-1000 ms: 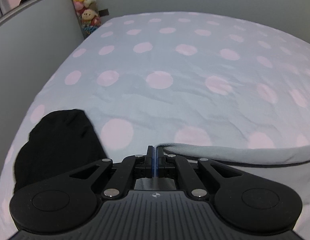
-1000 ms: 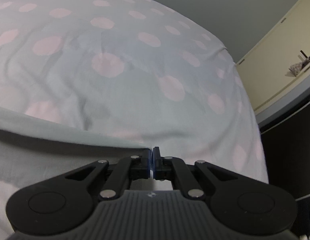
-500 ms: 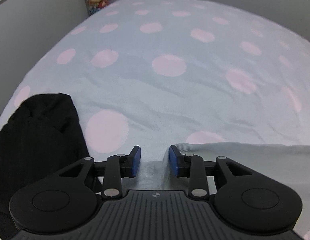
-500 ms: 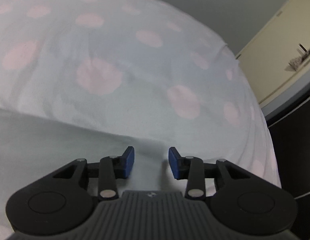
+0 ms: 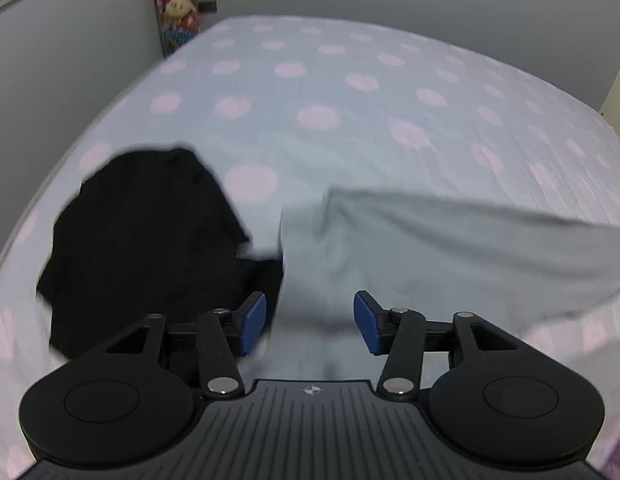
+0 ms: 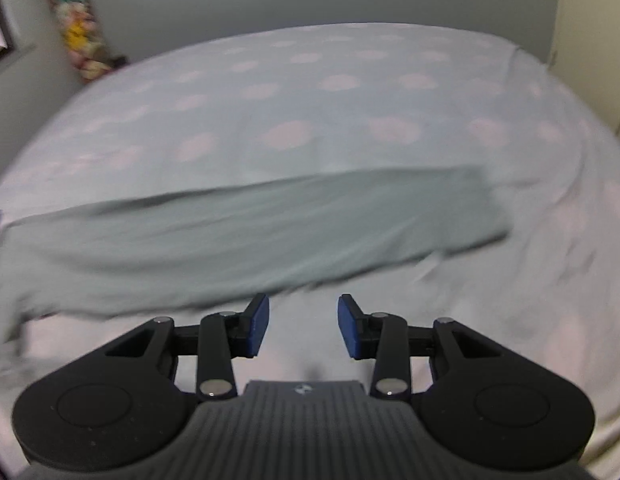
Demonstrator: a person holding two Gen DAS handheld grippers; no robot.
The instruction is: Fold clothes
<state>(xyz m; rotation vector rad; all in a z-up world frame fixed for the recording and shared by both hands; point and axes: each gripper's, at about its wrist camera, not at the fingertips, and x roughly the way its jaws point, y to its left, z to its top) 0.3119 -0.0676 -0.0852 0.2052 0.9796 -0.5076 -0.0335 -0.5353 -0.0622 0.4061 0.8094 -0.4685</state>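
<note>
Two garments on the dotted bed (image 5: 317,120): a black one (image 5: 142,240) lies left of the grey shirt (image 5: 429,248), touching its edge. The shirt lies folded into a long band across the bed. Left gripper (image 5: 310,322) and right gripper (image 6: 303,326) are both spread wide, holding nothing, near the shirt.

Bedroom, mid-fold: my left gripper (image 5: 310,322) and right gripper (image 6: 303,326), clamped on the pale grey garment (image 6: 246,236) a second ago, now gape wider than half a second back, with nothing between the blue pads. I have drawn both back; the garment lies ahead as a folded band across the spotted bedsheet (image 6: 310,112), its left end seemingly overlapping the black garment (image 5: 142,240), though blur smears that edge
</note>
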